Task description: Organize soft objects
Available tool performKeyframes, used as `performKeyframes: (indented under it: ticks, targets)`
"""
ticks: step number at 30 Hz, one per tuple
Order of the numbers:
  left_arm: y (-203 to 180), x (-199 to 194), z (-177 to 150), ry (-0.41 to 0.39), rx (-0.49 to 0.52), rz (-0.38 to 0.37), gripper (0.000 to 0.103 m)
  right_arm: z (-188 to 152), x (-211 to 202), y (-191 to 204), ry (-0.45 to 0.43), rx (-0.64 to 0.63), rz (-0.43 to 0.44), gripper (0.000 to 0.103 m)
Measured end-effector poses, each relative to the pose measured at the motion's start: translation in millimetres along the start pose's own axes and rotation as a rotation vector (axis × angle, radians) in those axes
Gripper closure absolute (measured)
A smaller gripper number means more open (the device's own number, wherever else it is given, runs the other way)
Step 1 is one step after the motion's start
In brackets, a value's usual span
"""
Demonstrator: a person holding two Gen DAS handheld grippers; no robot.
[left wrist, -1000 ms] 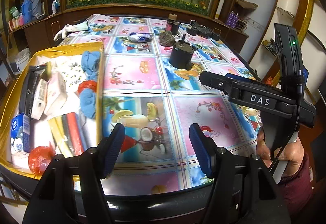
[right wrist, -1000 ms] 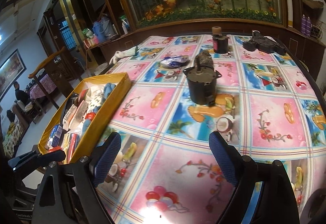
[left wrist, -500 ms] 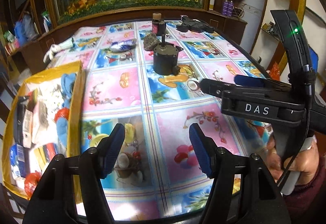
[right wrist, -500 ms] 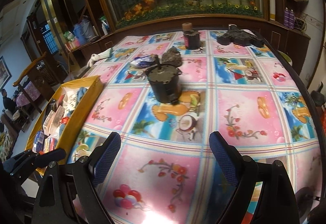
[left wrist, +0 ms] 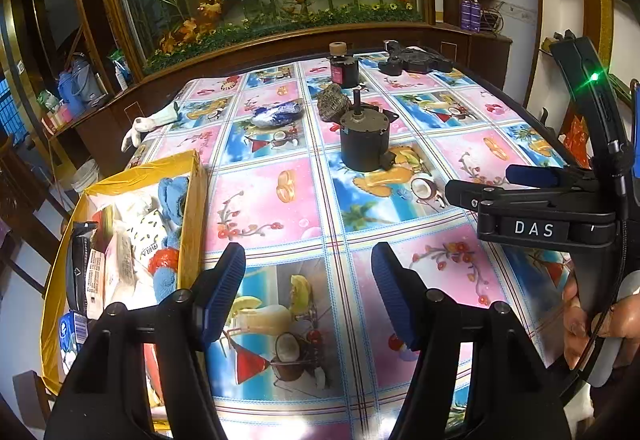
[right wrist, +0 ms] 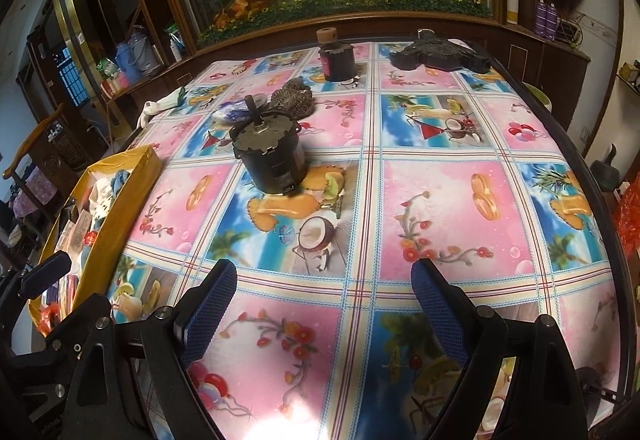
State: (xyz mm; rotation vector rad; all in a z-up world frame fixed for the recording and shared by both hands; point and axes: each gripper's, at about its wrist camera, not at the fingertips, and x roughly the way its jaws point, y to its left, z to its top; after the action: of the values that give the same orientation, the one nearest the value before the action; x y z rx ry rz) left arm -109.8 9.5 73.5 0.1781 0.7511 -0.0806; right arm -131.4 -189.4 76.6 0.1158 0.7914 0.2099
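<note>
A yellow box (left wrist: pixel 192 200) at the table's left edge holds soft things: blue cloths (left wrist: pixel 174 194), white packets, a red item. It also shows in the right wrist view (right wrist: pixel 120 208). Loose on the table lie a blue-white bag (left wrist: pixel 276 112), a brown-grey knitted lump (left wrist: pixel 334 106) and a white glove (left wrist: pixel 148 122) at the far left edge. My left gripper (left wrist: pixel 308 288) is open and empty above the near table, right of the box. My right gripper (right wrist: pixel 324 304) is open and empty above the near table; it shows from the side in the left wrist view (left wrist: pixel 532 184).
A black cylindrical motor (left wrist: pixel 364 144) stands mid-table. A dark jar with a cork lid (left wrist: pixel 343 66) and a black flat device (left wrist: pixel 412 60) stand at the far end. The table (right wrist: pixel 440 208) wears a pink and blue picture cloth. A wooden cabinet lies beyond.
Both grippers have swung right and lifted their view toward the far table. The box has slid toward the left in both views. Both stay open and empty.
</note>
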Motion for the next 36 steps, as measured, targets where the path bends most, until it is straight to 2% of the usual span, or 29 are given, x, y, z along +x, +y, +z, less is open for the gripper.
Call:
performKeyframes:
  ticks: [16,28,31,33,34,35,36]
  targets:
    - [16.2,18.5,-1.4,0.025,-0.040,-0.012,0.038,8.1,30.9,12.0,0.042,-0.019,-0.001,0.013]
    - [31.3,18.3,-6.8,0.022,-0.077,-0.006,0.038,5.7,40.7,22.9,0.059,-0.033,-0.002,0.013]
    - [36.3,13.1,-7.3,-0.006,-0.097,0.015,0.038,4.1,41.5,27.1,0.062,-0.039,-0.001,0.013]
    - [42.1,4.2,-6.1,-0.045,-0.128,0.059,0.038,3.2,41.5,29.7,0.062,-0.046,-0.002,0.013]
    - [45.9,-2.4,-3.9,-0.063,-0.145,0.084,0.036,2.7,41.1,31.1,0.062,-0.050,-0.004,0.013]
    - [50.0,-8.0,-1.7,-0.078,-0.160,0.084,0.022,2.0,40.4,32.9,0.060,-0.054,-0.008,0.013]
    - [56.5,-14.4,-0.1,-0.099,-0.183,0.052,0.004,1.4,39.4,34.4,0.058,-0.060,-0.011,0.013]
